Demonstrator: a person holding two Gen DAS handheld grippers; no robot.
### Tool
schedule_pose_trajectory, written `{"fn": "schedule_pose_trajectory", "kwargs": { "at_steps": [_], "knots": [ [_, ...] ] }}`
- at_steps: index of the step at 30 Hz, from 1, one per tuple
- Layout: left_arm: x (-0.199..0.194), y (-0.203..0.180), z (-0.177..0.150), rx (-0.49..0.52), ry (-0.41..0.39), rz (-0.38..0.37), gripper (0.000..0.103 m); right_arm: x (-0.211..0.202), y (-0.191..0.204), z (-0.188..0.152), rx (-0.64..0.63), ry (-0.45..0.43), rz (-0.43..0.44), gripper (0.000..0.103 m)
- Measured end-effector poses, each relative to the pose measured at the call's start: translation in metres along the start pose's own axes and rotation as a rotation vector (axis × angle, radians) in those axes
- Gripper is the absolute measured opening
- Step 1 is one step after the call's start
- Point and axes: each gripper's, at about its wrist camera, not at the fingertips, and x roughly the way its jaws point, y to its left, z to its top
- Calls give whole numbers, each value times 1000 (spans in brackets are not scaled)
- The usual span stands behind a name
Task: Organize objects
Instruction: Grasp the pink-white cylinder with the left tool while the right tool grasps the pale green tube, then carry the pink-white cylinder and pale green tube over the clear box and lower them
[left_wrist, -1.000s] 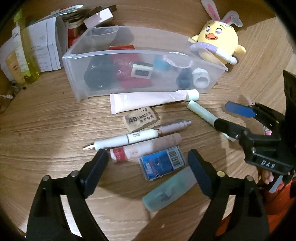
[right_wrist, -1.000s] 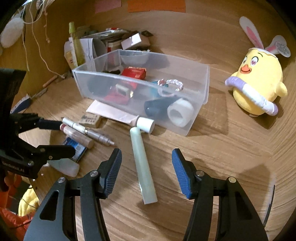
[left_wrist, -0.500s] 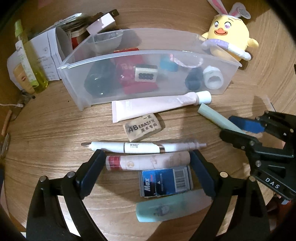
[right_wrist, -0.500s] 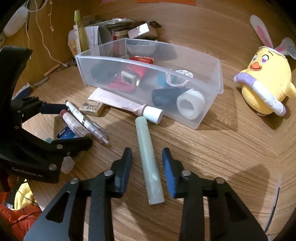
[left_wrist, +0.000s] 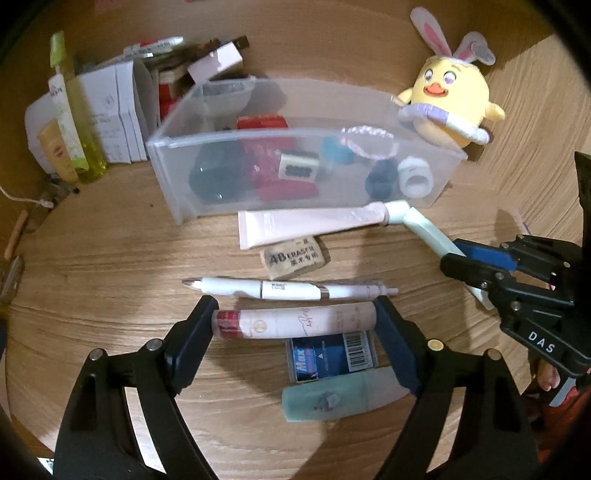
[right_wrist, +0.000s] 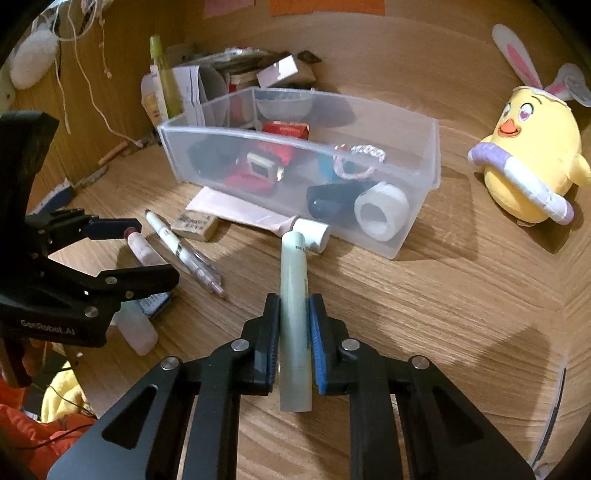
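Wooden tabletop (right_wrist: 424, 295), clutter in rows. Your right gripper (right_wrist: 293, 328) is closing on the pale green tube (right_wrist: 293, 280), pads at its sides, aimed toward the clear bin (right_wrist: 417, 173). Your left gripper (left_wrist: 295, 325) is closing endwise around the pink tube (left_wrist: 295, 324), contact unclear. Readable beyond: "Max" box (left_wrist: 332, 356), "4B ERASER" eraser (left_wrist: 293, 256).

A cluttered desk in what appears to be a home, likely a bedroom or study corner. A wood-grain tabletop (left_wrist: 110, 258) holds a clear plastic bin (left_wrist: 303, 177) of small personal items, with stationery and toiletries spread before it: a pen (left_wrist: 288, 290), an eraser (left_wrist: 293, 256) and a pink cream tube (left_wrist: 314, 225). A yellow plush chick with bunny ears (right_wrist: 528, 162) sits nearby, and paper boxes (left_wrist: 118, 114) and a yellow bottle (left_wrist: 79, 122) crowd the wood-panelled wall (right_wrist: 74, 92).
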Motion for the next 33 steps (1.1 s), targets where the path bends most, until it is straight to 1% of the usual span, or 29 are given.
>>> {"fn": "schedule_pose_trajectory", "kwargs": {
  "at_steps": [12,16,28,33],
  "knots": [
    [-33,2,22,5,-130,-10,84,-35,-5,20,59,-125,7,14],
    [-41,2,31,8,-174,-11,84,-45,-8,31,67,-177,-17,14],
    [-54,10,65,11,-268,-19,84,-64,-23,63,84,-272,-63,14],
    [-55,11,79,23,-296,1,84,-61,-23,78,76,-292,-62,14]
  ]
}}
